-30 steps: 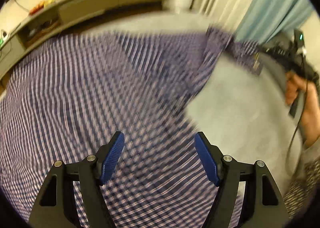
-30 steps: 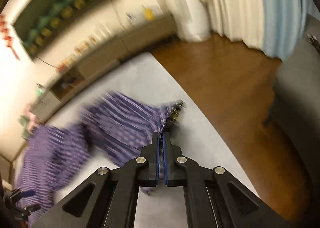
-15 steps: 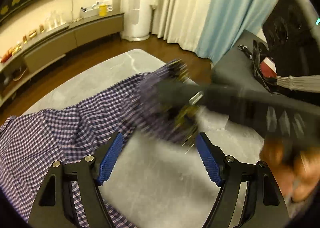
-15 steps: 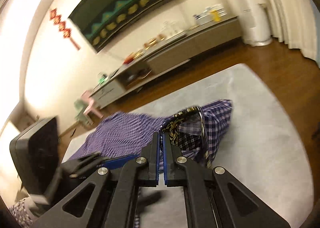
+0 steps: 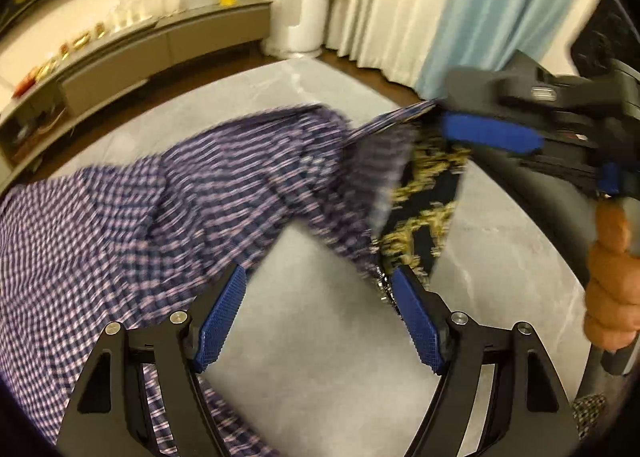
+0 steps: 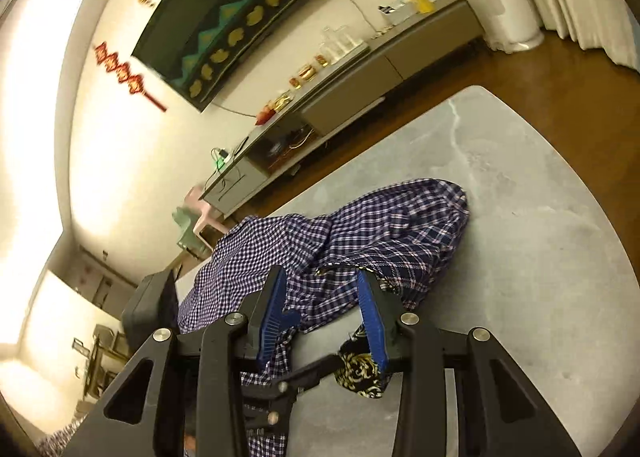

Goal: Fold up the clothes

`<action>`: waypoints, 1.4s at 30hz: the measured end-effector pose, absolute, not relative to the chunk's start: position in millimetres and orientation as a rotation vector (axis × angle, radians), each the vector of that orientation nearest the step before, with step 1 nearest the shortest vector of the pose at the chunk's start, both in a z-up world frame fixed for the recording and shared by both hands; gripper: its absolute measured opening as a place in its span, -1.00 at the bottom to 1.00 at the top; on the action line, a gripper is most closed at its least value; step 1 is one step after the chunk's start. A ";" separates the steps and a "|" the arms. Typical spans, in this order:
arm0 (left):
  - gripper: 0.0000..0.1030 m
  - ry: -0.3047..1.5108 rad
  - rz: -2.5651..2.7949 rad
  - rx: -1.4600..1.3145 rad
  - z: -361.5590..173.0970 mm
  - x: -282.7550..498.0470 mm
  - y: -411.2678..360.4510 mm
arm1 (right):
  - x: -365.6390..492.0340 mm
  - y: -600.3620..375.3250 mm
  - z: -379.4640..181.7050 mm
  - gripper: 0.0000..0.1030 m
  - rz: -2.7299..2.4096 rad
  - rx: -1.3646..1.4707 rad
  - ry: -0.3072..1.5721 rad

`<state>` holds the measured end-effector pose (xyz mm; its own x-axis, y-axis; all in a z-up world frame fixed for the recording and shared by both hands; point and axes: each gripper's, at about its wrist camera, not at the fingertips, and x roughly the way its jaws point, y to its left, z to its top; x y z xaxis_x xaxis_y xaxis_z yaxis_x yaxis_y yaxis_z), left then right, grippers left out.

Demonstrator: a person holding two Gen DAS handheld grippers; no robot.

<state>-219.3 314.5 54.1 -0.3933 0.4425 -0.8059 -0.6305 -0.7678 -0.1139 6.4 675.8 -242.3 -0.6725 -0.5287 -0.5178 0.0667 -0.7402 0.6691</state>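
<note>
Right gripper (image 6: 322,311) letting go, jaws opening around purple checked cloth shirt (image 6: 360,229); left gripper (image 5: 316,321) spread wide, holding nothing. No readable writing.

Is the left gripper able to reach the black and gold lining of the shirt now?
Probably yes. The left gripper is open, and the lining hangs just ahead, by its right finger; nothing stands between. The right gripper's jaws are opening.
</note>
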 end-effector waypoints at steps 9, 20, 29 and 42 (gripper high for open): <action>0.52 0.235 2.240 -1.042 31.0 -208.7 364.4 | 0.6 692.9 -261.4 -0.37 -2.323 1.060 -1.068; -0.89 -0.127 2.245 -1.087 57.7 -266.2 318.5 | 2.7 728.0 -247.3 -0.01 -2.331 0.891 -1.203; -0.89 -0.228 2.465 -1.066 214.9 -345.3 218.9 | 68.4 609.5 -232.8 0.36 -2.493 1.220 -0.622; -0.89 -0.195 2.618 -0.998 291.0 -369.1 147.5 | 233.4 456.1 -292.1 -0.92 -2.466 1.528 -0.064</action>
